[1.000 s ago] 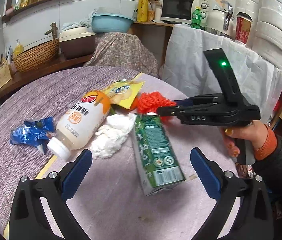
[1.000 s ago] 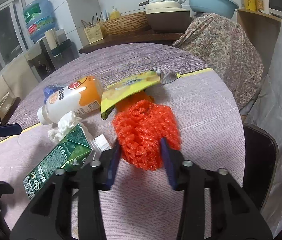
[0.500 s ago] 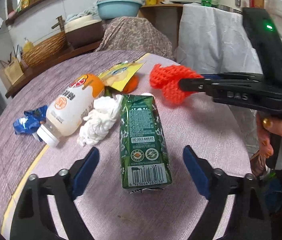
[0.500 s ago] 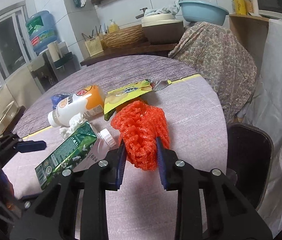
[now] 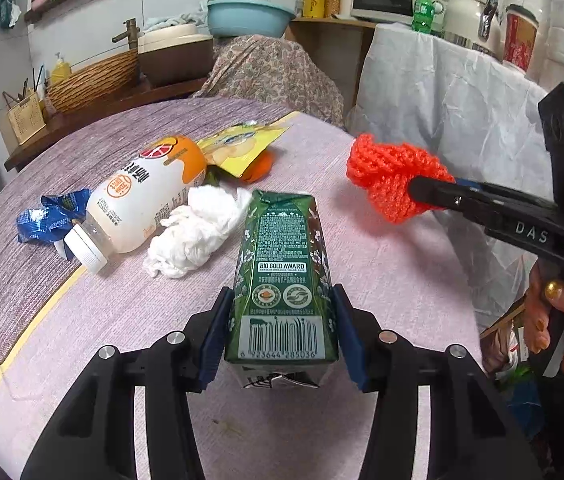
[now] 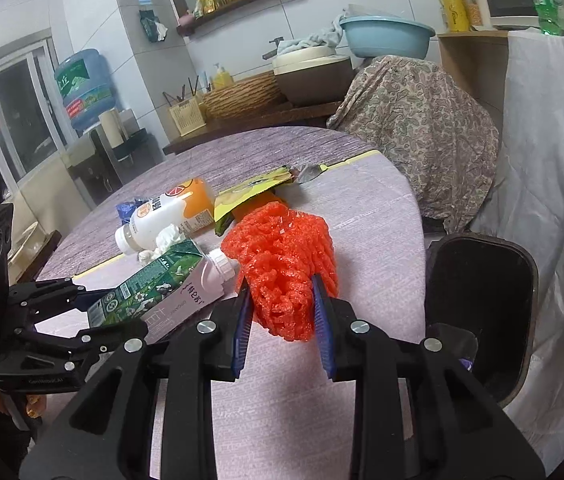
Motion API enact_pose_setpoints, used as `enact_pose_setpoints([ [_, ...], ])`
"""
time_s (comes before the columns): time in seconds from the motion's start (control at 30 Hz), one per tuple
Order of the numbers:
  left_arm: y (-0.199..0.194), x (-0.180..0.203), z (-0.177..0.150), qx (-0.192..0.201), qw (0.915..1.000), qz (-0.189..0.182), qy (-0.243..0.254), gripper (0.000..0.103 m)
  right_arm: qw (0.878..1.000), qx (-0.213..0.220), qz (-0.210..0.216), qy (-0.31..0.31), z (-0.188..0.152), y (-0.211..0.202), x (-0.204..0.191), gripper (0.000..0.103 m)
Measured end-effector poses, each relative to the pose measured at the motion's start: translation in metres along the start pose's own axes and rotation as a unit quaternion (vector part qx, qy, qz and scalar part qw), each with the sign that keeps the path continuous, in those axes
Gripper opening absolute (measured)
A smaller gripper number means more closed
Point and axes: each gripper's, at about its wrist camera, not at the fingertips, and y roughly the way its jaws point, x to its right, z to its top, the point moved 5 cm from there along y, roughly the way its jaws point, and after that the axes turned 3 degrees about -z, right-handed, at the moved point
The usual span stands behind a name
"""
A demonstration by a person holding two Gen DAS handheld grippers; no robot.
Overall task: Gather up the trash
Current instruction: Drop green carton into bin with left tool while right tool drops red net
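Where the green carton (image 5: 282, 280) faces the left wrist camera, its side reads "BIO GOLD AWARD" above two round seals and a barcode; smaller print above that is too fine to read. It lies on the round table (image 5: 381, 272), and the left gripper (image 5: 282, 328) has just been closing its jaws on the carton's near end, blue pads now pressed to both sides. Seen from the right wrist, the carton's pale face carries handwriting-like characters and a white screw cap. The right gripper (image 6: 282, 320) is clamped on an orange mesh net (image 6: 282, 264), lifted clear of the tabletop; the left view shows "DAS" moulded on that gripper's body and a green light on its camera block.

Just beyond the carton lies crumpled white tissue (image 5: 198, 232), touching it, then a plastic bottle (image 5: 142, 196) on its side with a red grapefruit emblem and Chinese characters. A crushed blue wrapper (image 5: 46, 220) sits beside the bottle's cap, and a yellow snack pouch (image 5: 242, 148) rests over something orange, perhaps fruit peel. A chair draped in paisley cloth (image 6: 413, 120) stands past the table's far edge.
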Motion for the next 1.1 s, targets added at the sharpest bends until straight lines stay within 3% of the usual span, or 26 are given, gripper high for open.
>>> enact_pose_setpoints([
  [0.33,-0.021,0.024,0.013,0.041,0.9988,-0.025,0.006,0.049,0.999,0.020,-0.007,0.025,-0.010,-0.028,0.019,0.029],
  [0.77,-0.025,0.042,0.050,0.073,0.9966,-0.029,0.021,0.049,0.998,0.041,-0.026,0.037,-0.013,-0.052,0.045,0.029],
  [0.93,-0.019,0.048,0.070,0.077,0.9956,-0.053,0.010,0.049,0.995,0.046,-0.067,0.061,-0.011,-0.053,0.084,0.029],
  [1.1,-0.008,0.072,0.097,0.083,0.9927,-0.086,0.016,0.049,0.988,0.004,-0.118,0.101,-0.024,-0.023,0.139,0.029],
])
